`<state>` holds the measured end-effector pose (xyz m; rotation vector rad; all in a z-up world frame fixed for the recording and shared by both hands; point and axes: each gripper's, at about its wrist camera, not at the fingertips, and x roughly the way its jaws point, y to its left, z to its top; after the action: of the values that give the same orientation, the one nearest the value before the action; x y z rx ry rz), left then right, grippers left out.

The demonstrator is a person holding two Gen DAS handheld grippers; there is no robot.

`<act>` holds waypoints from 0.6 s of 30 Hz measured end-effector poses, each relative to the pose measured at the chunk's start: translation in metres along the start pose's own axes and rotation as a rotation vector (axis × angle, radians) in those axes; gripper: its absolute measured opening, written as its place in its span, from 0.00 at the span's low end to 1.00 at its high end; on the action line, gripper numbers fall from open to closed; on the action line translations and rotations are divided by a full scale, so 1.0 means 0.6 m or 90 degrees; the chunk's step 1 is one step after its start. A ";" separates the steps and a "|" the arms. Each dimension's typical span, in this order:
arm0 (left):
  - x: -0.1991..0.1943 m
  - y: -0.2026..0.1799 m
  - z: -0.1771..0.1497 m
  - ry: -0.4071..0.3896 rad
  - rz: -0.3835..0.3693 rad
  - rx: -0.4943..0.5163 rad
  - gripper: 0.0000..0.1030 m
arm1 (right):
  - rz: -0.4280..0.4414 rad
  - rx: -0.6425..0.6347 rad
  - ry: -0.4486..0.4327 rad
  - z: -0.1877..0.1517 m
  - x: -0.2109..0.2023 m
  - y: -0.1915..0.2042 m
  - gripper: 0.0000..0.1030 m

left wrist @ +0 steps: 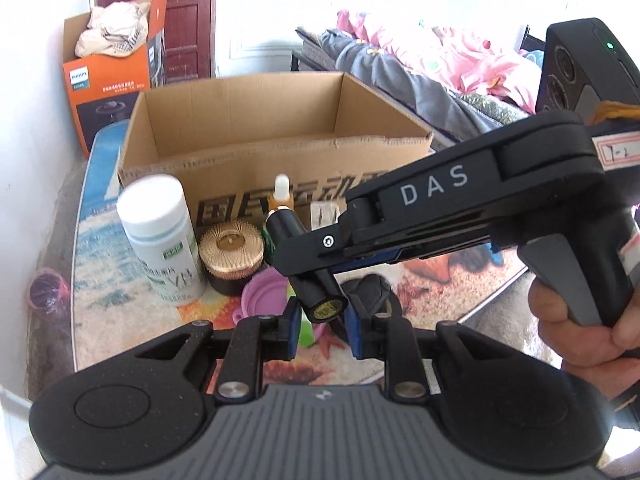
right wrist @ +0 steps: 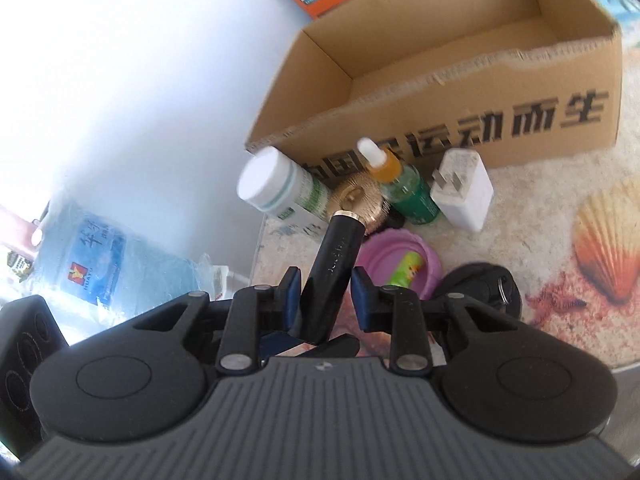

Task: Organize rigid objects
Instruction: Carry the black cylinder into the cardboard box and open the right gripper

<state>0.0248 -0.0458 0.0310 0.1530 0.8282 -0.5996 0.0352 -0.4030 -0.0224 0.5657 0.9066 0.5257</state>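
1. Closest in, the left tongs (left wrist: 323,330) are nearly shut. Their blue pads sit on either side of the butt end of the black tube (left wrist: 326,308), so we read that as a grip on it.
2. Just above them, the right tongs (right wrist: 326,300) come across from the right, a hand (left wrist: 580,320) on the handle. They are narrowly set and clamp the same tube at mid-length. Both tongs have it, clear of the table.
3. Here is the relation that counts. The tube's long axis runs up and away from the left tongs, with the gold-ringed end leading towards the cardboard box (left wrist: 280,160) straight ahead. The right tongs hold nearer that leading end.
4. Below and beyond the tube, a purple cup (left wrist: 264,292) sits under it. A gold-topped jar (left wrist: 232,244) and a white bottle (left wrist: 160,232) stand to the left, just in front of the box wall.
5. Further right along that wall we spot a dropper bottle (right wrist: 384,164) and a white charger (right wrist: 462,192).
6. Hard to call: the dark round thing (left wrist: 372,288) right of the cup is half hidden by the tongs. The box floor nearest us is cut off by its front wall.
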 end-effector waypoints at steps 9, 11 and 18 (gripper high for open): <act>-0.002 0.078 0.166 -0.031 -0.008 -0.036 0.15 | 0.051 -0.059 -0.052 0.163 0.023 0.067 0.20; 0.025 0.099 0.192 -0.021 -0.013 -0.051 0.15 | 0.047 -0.056 -0.044 0.198 0.041 0.063 0.20; 0.121 0.173 0.255 0.057 0.015 -0.097 0.15 | 0.021 0.057 0.061 0.325 0.178 -0.006 0.20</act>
<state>0.2193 -0.0466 0.0712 0.0506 0.9539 -0.5072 0.2542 -0.3824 0.0104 0.6419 1.0176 0.5480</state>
